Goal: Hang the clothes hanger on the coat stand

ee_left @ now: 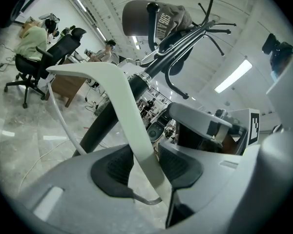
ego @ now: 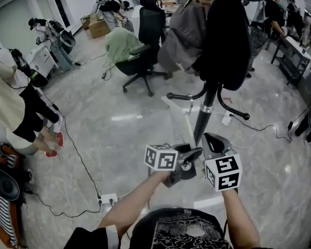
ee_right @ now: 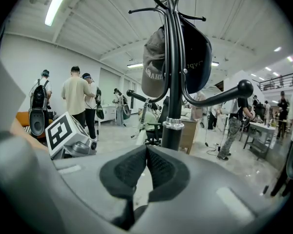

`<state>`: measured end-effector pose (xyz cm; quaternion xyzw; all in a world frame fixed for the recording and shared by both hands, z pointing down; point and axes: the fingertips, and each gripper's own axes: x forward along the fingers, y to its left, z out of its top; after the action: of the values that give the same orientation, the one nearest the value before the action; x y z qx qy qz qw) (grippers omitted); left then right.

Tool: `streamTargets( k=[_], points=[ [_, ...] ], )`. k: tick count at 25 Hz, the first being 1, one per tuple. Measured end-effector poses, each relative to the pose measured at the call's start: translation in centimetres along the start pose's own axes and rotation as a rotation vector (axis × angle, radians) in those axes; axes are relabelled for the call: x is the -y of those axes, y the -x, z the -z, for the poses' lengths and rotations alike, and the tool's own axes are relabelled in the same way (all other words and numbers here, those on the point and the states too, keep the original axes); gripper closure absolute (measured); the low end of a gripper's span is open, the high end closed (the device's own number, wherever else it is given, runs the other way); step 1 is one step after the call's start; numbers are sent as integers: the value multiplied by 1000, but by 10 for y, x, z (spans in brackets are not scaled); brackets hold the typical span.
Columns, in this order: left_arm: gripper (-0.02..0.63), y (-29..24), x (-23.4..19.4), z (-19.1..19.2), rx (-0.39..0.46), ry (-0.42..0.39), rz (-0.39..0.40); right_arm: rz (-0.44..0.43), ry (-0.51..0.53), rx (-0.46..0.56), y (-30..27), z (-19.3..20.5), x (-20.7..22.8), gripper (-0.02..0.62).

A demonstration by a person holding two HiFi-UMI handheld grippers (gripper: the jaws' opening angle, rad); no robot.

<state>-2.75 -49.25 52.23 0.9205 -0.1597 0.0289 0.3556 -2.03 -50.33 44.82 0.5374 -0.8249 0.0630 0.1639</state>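
Grey left gripper (ee_left: 146, 167) clamped on a white plastic clothes hanger (ee_left: 118, 89), short of the black metal coat stand (ee_left: 100, 128)

Left gripper view: the dark ribbed pads (ee_left: 178, 167) press from both sides on a flat white limb of the clothes hanger. The limb rises from the jaws up and to the left, crossing in front of the slanting pole of the coat stand. A thin wire curve shows just below the pads; it is probably the hook, though this cannot be settled. Right gripper view: the right gripper (ee_right: 146, 152) has its jaws pressed together with nothing between them. It faces the pole, whose upper curved arms carry a dark cap (ee_right: 154, 67). Head view: both grippers sit side by side near the pole's lower part, and the hanger's long axis runs away from the person toward the stand. The hanger hangs on no arm; whether it touches the pole cannot be told. Judgement: the coming move turns on raising the left gripper's load to a free arm and turning the hook end toward it, while the empty right gripper, equally near, could steady the hanger
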Motion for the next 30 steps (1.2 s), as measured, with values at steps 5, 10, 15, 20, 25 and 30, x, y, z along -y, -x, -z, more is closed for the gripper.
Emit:
streamTargets(
  k=[5,10,15,20,25,30],
  points=[
    [451,1,-2,0,5,0,-5,-1,-4,-9,0,5,-2,594],
    [451,3,-2,1,12,-5,-10,-5,-4,-15,2,8,-4,594],
    [451,4,0,1,22,-13,-7,-13,-7,-22,3,12,-6,594],
    [451,4,1,1,36,-27,-19,-22,-7,-23,4,13,-8,594],
    [449,7,0,1,39,-41,-50,-25,-12,-23,5,17,-9,594],
    [440,18,-1,1,54,-70,-122,-29,-16,-25,10,18,-14,594]
  ],
)
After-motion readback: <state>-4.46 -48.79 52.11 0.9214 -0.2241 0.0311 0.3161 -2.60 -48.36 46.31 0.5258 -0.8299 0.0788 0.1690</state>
